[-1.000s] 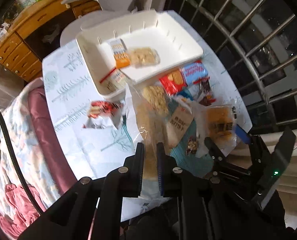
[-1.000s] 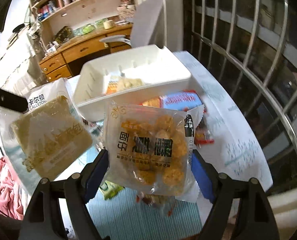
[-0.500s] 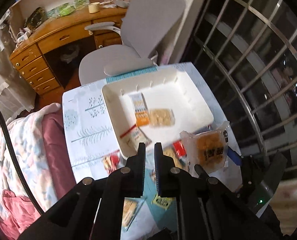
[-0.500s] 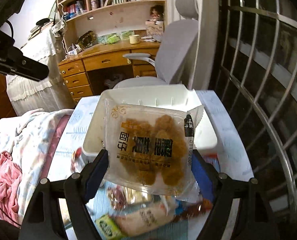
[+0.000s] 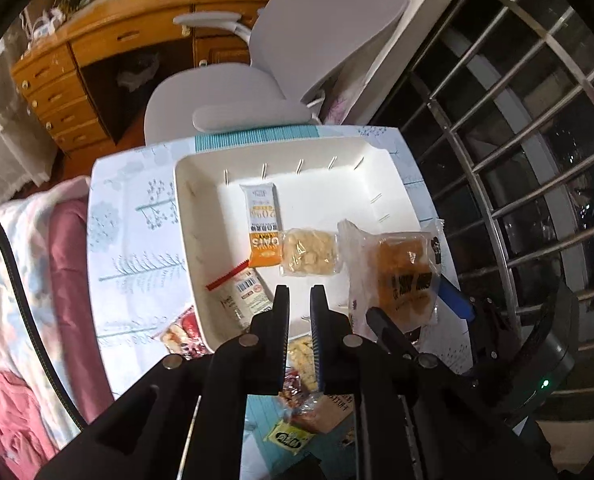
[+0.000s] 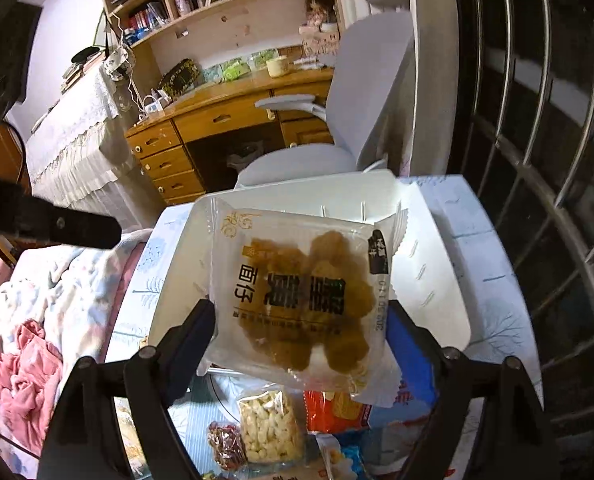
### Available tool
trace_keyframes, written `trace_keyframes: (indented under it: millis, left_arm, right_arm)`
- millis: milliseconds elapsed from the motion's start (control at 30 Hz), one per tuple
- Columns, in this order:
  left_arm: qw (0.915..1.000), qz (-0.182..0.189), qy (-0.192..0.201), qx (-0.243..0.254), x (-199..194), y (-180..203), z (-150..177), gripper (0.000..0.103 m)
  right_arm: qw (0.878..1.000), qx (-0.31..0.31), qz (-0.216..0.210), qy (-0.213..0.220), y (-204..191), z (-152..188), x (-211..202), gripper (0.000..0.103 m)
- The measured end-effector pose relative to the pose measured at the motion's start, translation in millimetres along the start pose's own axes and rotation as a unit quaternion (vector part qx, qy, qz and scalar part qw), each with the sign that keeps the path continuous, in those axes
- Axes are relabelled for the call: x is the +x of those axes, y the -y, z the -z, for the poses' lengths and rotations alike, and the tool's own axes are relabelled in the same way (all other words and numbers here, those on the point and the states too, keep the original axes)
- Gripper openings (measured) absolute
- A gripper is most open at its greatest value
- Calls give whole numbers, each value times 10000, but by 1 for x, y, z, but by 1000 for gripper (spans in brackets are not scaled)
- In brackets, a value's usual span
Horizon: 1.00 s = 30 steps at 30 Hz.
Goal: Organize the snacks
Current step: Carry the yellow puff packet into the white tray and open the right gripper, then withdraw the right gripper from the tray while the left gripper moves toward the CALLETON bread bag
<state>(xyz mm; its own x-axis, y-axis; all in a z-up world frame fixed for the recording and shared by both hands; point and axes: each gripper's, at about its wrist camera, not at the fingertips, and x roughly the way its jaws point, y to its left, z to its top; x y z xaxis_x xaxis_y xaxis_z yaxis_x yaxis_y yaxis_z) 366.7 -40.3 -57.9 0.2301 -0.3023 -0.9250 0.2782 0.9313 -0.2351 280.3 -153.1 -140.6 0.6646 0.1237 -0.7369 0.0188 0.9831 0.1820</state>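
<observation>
Left gripper (image 5: 300,300): pressed together with nothing between the fingers, held above the near edge of the white tray (image 5: 393,184).
Right gripper (image 6: 301,320): a clear packet of fried snack (image 6: 305,296) is pinched by its two side edges; the jaws have just been opening a little wider, with the packet between them.
Packet of fried snack: held in the air over the tray's near right part, as seen from the left wrist.
Tray: set on a patterned tablecloth (image 5: 133,216); an orange and white bar (image 5: 262,224), a clear packet of pale pieces (image 5: 309,252) and a red-edged sachet (image 5: 243,292) are lying in it.
Loose snacks: more packets (image 6: 265,424) are left on the table in front of the tray.
</observation>
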Motion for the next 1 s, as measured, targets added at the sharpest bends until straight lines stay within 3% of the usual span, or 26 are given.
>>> trace_keyframes:
  millis: [167,433,767,1000]
  left_arm:
    - [9996,27,-140,-237,15,-2,1,14]
    - [9989,-18,-265,-393,15,-7,10,20]
    - [9994,45,-177,-294,-16,-10,49,22]
    - [9997,90,-108,-181,-44,-21,94,25]
  right_arm:
    - [9995,42,50,-309,5,-1,18,88]
    - [9997,109,29,-219,3,0,8,91]
    - [9975,705,27,-15,-4,17,-35,91]
    - [9935,1103,150,241,-17,47,-77,91]
